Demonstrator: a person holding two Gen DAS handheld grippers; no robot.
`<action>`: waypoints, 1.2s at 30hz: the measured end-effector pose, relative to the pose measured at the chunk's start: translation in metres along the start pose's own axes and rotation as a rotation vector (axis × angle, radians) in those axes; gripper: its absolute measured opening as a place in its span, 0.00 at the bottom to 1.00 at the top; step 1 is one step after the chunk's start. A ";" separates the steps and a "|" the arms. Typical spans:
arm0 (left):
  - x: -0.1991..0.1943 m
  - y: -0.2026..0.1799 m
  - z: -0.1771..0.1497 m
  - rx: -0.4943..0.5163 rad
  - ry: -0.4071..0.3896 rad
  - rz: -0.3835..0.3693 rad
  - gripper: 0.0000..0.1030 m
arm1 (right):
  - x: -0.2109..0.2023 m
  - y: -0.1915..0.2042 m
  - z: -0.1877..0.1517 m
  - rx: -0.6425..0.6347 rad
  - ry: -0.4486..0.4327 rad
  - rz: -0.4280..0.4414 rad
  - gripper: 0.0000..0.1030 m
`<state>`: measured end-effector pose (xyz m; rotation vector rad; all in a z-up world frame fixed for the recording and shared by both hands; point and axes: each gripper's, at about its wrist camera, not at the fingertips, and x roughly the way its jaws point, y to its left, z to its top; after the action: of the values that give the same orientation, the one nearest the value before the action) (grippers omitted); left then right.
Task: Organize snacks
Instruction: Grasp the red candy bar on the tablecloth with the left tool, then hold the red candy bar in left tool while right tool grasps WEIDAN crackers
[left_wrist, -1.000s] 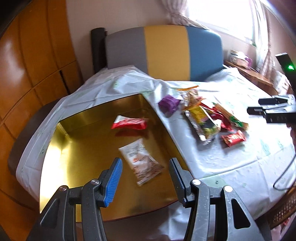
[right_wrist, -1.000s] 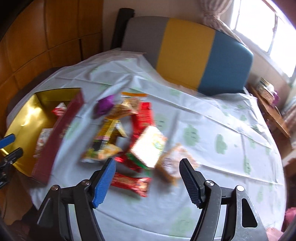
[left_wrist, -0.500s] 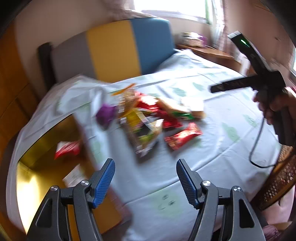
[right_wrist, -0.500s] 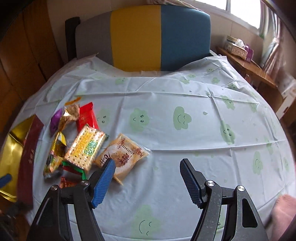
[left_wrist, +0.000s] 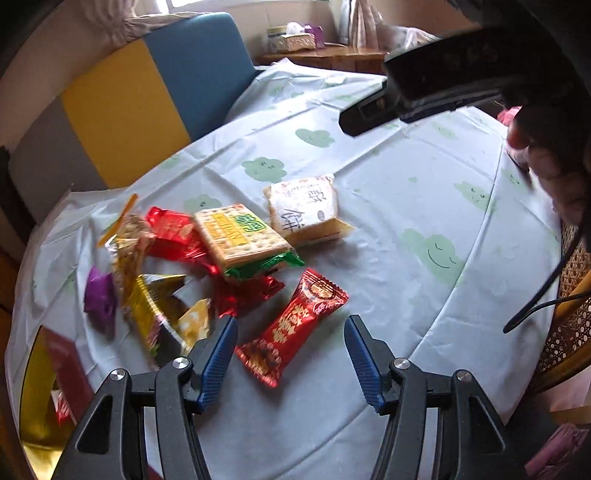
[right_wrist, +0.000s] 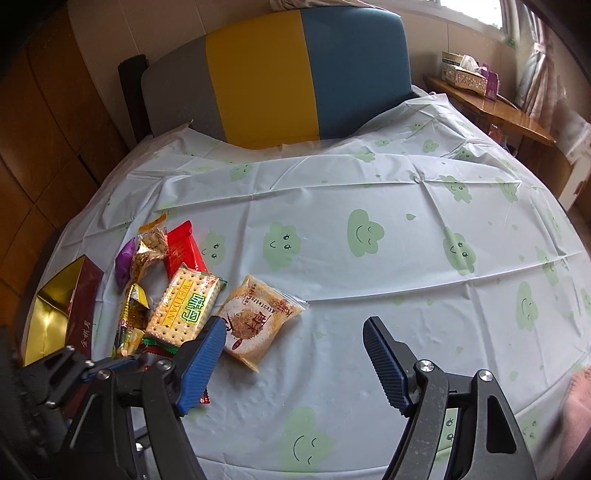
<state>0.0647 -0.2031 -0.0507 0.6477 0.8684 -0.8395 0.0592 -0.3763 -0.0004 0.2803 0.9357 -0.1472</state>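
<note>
Left tool hung with jaws apart, just narrowed, the red snack packet between them ungripped on the desk; I'd lower squarely, then clamp. Right tool stood released, empty, beside the biscuit pack.

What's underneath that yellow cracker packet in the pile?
The cracker packet lies on top of red wrappers: one shows at its left, another pokes out below. How much more is buried under it is hidden.

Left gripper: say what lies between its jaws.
The red snack packet lies on the tablecloth between the open left gripper jaws, untouched; the left wrist view shows it.
</note>
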 end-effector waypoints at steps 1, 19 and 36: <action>0.005 -0.001 0.001 0.014 0.008 -0.005 0.59 | 0.000 -0.001 0.001 0.004 -0.001 0.002 0.75; -0.007 -0.005 -0.044 -0.157 -0.026 -0.029 0.21 | 0.001 0.009 -0.003 -0.068 -0.007 -0.026 0.76; -0.025 -0.005 -0.096 -0.288 -0.155 0.039 0.23 | 0.021 0.056 -0.027 -0.235 0.089 0.063 0.75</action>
<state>0.0141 -0.1222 -0.0781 0.3418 0.8140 -0.7020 0.0647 -0.3148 -0.0230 0.0996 1.0210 0.0338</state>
